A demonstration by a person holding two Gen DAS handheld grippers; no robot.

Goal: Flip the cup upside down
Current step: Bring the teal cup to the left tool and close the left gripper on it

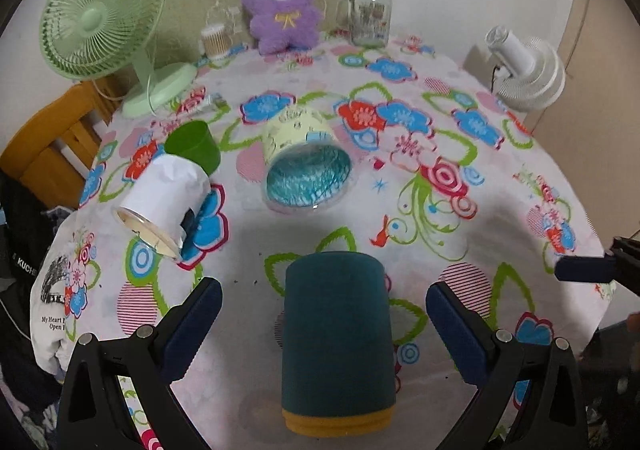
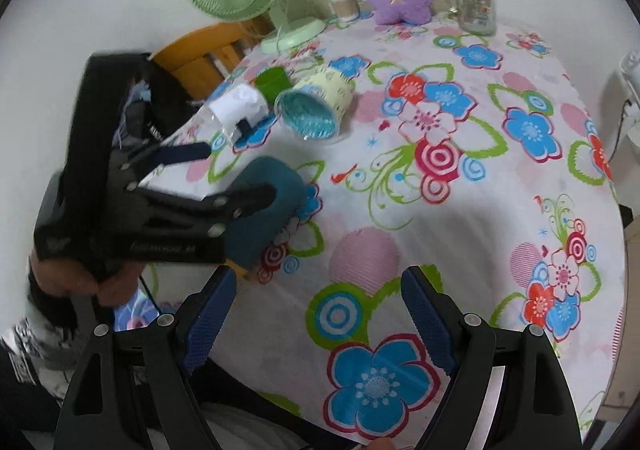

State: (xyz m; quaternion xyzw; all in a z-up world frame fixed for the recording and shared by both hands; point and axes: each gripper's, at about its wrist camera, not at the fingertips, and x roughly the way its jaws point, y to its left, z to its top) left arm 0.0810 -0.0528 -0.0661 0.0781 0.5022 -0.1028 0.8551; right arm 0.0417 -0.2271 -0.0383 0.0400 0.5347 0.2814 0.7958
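Your left gripper (image 1: 324, 298) stands wide open around the teal cup (image 1: 338, 338), pads on either side and not touching it, so the grasp looks not yet made. The cup sits at 6 o'clock in the left view, yellow rim nearest you; I can't tell whether it stands or lies. Your right gripper (image 2: 318, 314) hovers open and empty over the tablecloth (image 2: 460, 230), with the cup at its 10 o'clock.

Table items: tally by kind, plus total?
Cups: 4 – teal cup, green cup, white cup, yellow cup
Fans: 2 – green fan, white fan
Glass jar: 1
Plush toy: 1
Cotton swab tub: 1
Total: 9
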